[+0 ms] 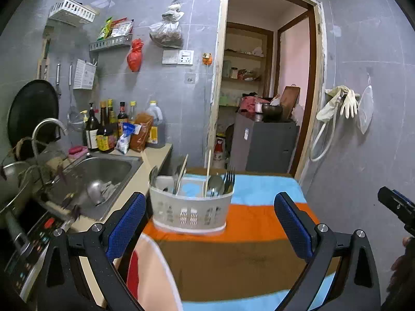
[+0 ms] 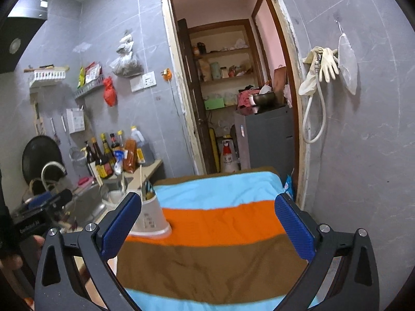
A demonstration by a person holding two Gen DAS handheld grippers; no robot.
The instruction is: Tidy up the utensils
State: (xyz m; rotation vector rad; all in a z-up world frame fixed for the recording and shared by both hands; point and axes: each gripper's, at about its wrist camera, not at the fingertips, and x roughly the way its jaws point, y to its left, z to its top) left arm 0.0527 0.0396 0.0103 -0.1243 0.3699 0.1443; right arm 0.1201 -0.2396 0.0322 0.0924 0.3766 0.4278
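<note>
A white plastic utensil caddy (image 1: 190, 212) stands on the striped cloth (image 1: 259, 223) of the table, at its left edge. Forks (image 1: 229, 178), spoons (image 1: 215, 182) and chopsticks (image 1: 208, 171) stick up out of it. My left gripper (image 1: 210, 220) hangs open in front of the caddy with nothing between its blue pads (image 1: 127, 223). In the right wrist view the caddy (image 2: 150, 220) sits behind the left finger of my right gripper (image 2: 208, 223), which is open and empty over the cloth (image 2: 220, 233).
A steel sink (image 1: 103, 173) with a faucet (image 1: 48, 129) lies left of the table, with sauce bottles (image 1: 103, 129) behind it. A doorway (image 1: 264, 90) opens behind the table, showing a grey cabinet (image 1: 264, 145). Gloves (image 1: 345, 103) hang on the right wall. Part of a person's clothing (image 1: 153, 274) shows low in the left wrist view.
</note>
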